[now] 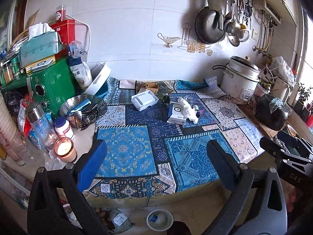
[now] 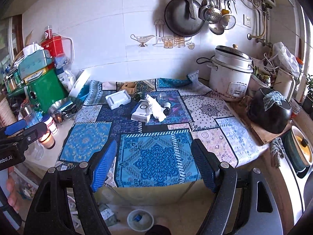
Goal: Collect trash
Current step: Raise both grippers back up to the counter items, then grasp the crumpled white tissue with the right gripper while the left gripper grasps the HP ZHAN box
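Both the left claw (image 1: 156, 160) and right claw (image 2: 154, 160) hang empty with jaws apart above the counter (image 2: 205, 137); next pick, by my judgement, is the crumpled tissue (image 2: 155, 107) on the white box (image 2: 139, 111), destined for the floor bin (image 2: 139, 220).

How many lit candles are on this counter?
1: a lit candle in a glass, at the counter's left front corner beside the clutter. Others may be hidden behind that clutter.

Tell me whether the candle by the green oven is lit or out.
Lit. The candle in its glass jar glows bright at the wax surface in the left wrist view, and the same warm glow shows in the right wrist view.
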Action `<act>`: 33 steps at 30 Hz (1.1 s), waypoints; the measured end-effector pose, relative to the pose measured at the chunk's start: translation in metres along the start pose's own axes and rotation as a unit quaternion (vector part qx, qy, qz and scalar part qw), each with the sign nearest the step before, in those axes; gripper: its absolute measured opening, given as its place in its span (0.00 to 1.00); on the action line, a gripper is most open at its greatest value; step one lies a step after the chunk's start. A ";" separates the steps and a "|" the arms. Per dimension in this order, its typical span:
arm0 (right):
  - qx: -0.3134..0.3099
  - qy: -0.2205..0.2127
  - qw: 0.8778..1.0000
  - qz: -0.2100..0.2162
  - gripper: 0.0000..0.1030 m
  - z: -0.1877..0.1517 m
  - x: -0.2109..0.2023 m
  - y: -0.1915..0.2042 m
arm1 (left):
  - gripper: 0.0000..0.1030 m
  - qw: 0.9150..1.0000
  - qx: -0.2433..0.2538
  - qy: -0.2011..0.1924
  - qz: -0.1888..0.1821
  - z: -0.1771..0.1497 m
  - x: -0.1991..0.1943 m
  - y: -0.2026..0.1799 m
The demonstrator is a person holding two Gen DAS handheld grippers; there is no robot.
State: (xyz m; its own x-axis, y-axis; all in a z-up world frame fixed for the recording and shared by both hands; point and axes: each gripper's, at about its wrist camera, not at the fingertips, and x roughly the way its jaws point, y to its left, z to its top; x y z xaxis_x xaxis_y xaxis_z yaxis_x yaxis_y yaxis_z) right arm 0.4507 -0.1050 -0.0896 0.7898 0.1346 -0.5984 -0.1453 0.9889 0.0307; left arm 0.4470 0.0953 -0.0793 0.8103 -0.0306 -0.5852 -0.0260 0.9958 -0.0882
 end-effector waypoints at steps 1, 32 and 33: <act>0.000 0.000 1.000 0.003 0.73 0.006 0.009 -0.006 | 0.99 1.000 -0.003 0.000 0.004 0.006 0.010 -0.004; 0.005 0.252 0.955 0.158 0.54 0.088 0.383 -0.044 | 0.99 0.968 -0.140 0.185 0.098 0.031 0.272 -0.015; 0.009 0.258 0.953 0.161 0.48 0.086 0.387 -0.044 | 0.99 0.967 -0.141 0.188 0.097 0.031 0.275 -0.015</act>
State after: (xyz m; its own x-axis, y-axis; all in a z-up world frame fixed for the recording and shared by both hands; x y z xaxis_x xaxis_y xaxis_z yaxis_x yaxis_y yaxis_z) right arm 0.8138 -0.0914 -0.2533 0.3080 0.3869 -0.8692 -0.3157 0.9034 0.2902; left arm 0.6882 0.0744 -0.2139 0.5064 0.0717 -0.8593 -0.3568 0.9246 -0.1331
